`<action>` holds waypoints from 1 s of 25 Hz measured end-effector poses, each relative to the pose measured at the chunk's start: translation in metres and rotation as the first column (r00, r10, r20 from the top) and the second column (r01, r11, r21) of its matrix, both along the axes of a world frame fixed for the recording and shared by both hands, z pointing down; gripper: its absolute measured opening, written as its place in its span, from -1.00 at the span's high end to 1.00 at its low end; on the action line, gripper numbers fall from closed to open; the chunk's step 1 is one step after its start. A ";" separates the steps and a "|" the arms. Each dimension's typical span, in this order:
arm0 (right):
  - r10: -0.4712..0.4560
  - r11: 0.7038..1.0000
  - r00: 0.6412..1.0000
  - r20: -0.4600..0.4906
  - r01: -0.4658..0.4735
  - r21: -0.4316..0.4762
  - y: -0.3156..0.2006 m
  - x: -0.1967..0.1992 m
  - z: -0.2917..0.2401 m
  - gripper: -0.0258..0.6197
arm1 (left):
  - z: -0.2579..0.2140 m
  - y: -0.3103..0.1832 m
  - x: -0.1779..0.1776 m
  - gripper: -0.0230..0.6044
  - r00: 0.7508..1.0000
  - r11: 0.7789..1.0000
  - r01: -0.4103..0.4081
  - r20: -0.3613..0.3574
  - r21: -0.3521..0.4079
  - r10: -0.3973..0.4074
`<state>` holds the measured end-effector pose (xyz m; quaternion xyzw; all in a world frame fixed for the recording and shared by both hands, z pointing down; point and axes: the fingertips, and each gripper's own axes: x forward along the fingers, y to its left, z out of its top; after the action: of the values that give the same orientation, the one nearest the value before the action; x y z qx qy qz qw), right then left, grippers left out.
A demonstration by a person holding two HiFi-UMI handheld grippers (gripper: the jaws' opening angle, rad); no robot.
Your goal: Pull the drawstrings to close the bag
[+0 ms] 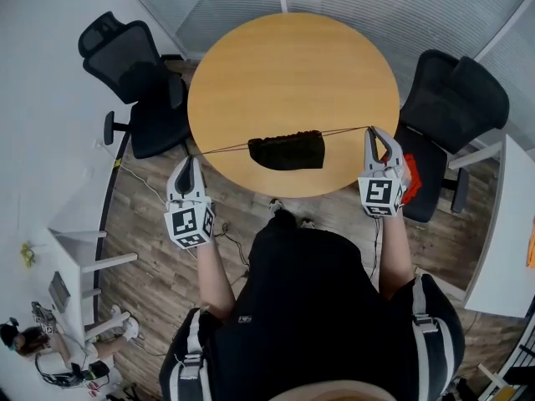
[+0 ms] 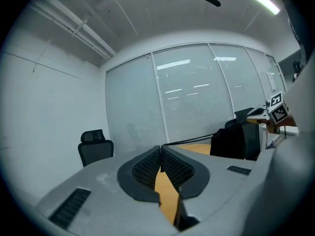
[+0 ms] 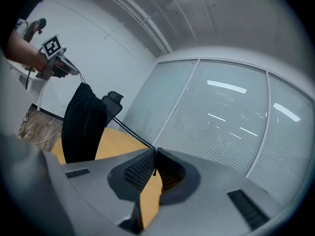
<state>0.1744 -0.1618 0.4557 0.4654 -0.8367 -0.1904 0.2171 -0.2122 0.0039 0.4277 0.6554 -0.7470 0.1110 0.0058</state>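
Observation:
A black drawstring bag [image 1: 287, 150] hangs above the near edge of the round wooden table [image 1: 292, 65], strung between my two grippers on thin taut drawstrings [image 1: 221, 149]. My left gripper [image 1: 191, 160] is shut on the left string end, off the table's left edge. My right gripper [image 1: 372, 132] is shut on the right string end, at the table's right edge. In the left gripper view the string runs from the closed jaws toward the bag [image 2: 235, 140]. The right gripper view shows the bag [image 3: 83, 127] hanging bunched, with the left gripper [image 3: 63, 72] beyond it.
Black office chairs stand at the table's left [image 1: 134, 82] and right [image 1: 451, 107]; something red [image 1: 414, 174] lies on the right chair. White desks sit at lower left [image 1: 79, 257] and far right [image 1: 501, 241]. Cables trail over the wood floor [image 1: 150, 249].

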 end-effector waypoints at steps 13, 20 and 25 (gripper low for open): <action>0.083 0.996 0.996 -0.038 -0.084 -0.004 -0.010 0.029 0.010 0.70 | 0.018 0.007 -0.014 0.85 0.989 0.998 0.064 -0.132 -0.013 -0.065; 0.097 0.995 0.994 -0.058 -0.098 -0.002 -0.008 0.031 0.015 0.70 | 0.027 0.018 -0.040 0.85 0.972 0.986 0.160 -0.167 -0.038 -0.164; 0.105 0.994 0.991 -0.083 -0.105 0.003 -0.010 0.038 0.021 0.70 | 0.033 0.026 -0.047 0.85 0.965 0.980 0.191 -0.176 -0.049 -0.196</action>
<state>0.2125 -0.1720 0.4769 0.5002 -0.8014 -0.1972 0.2620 -0.2596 0.0297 0.4608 0.5865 -0.8020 0.0620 0.0948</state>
